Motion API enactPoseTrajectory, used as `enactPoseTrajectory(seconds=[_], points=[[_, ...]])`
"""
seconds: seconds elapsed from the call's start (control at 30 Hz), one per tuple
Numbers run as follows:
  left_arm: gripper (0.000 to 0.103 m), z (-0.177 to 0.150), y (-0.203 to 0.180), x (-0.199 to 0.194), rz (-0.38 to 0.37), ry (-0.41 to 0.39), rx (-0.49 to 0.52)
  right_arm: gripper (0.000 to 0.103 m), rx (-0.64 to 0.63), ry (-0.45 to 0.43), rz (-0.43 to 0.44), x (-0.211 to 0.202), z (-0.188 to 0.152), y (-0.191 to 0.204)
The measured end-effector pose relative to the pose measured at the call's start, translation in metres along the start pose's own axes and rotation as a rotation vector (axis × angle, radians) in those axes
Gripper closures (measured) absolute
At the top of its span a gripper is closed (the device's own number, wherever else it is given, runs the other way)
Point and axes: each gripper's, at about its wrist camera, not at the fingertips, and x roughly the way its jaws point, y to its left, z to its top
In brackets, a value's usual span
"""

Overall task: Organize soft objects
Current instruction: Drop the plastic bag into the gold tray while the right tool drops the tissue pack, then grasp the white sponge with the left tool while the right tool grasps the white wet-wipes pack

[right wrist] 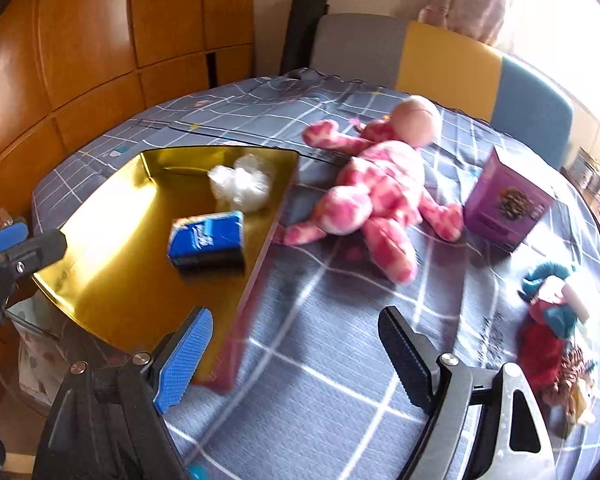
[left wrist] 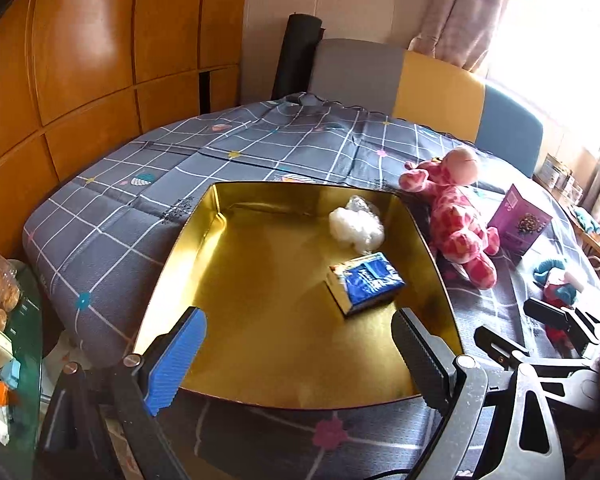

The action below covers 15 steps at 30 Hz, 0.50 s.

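A gold tin tray (left wrist: 260, 368) (right wrist: 112, 240) lies on the checked tablecloth. In it sit a blue tissue pack (left wrist: 366, 282) (right wrist: 206, 238) and a crumpled clear plastic wad (left wrist: 356, 224) (right wrist: 240, 184). A pink spotted plush (left wrist: 456, 220) (right wrist: 376, 196) lies just right of the tray. A red and teal soft doll (left wrist: 558, 284) (right wrist: 552, 320) lies further right. My left gripper (left wrist: 300, 352) hangs open over the tray's near part, nothing between its fingers. My right gripper (right wrist: 296, 356) stands open above the cloth beside the tray's right wall, also with nothing between its fingers.
A purple carton (left wrist: 518, 220) (right wrist: 508, 204) stands behind the plush. Grey, yellow and blue chair backs (left wrist: 436, 88) line the table's far edge. A glass side table (left wrist: 24, 328) with food packs is at the left. Wooden panels and a bright window surround the table.
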Motion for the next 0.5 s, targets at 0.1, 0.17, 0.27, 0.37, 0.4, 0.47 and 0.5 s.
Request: enactPoseTrajectory(seconds=[0.1,0.17,0.27,0.37,0.4,0.47,0.5], points=[[0.009,-0.001,-0.008,-0.002,-0.015,0.005,0.024,0.017,0.009,0.007,-0.018,-0.004,-0.008,-0.013],[0.009,-0.003,-0.014,-0.004,-0.028,0.005,0.043,0.017,0.021,0.01,-0.03,-0.007,-0.011,-0.024],[0.009,-0.004,-0.026,-0.006,-0.04,0.007,0.081,0.017,0.041,0.011,-0.054,-0.012,-0.017,-0.042],[0.009,-0.005,-0.039,-0.007,-0.058,0.013,0.112,0.017,0.056,0.015,-0.084,-0.018,-0.022,-0.063],[0.009,-0.005,-0.043,-0.007,-0.063,0.014,0.123,0.017,0.053,0.019,-0.099,-0.02,-0.024,-0.07],[0.009,-0.005,-0.052,-0.007,-0.079,0.017,0.147,0.017,0.029,0.029,-0.138,-0.022,-0.027,-0.083],[0.009,-0.004,-0.057,-0.007,-0.09,0.02,0.155,0.017,0.009,0.037,-0.16,-0.022,-0.028,-0.089]])
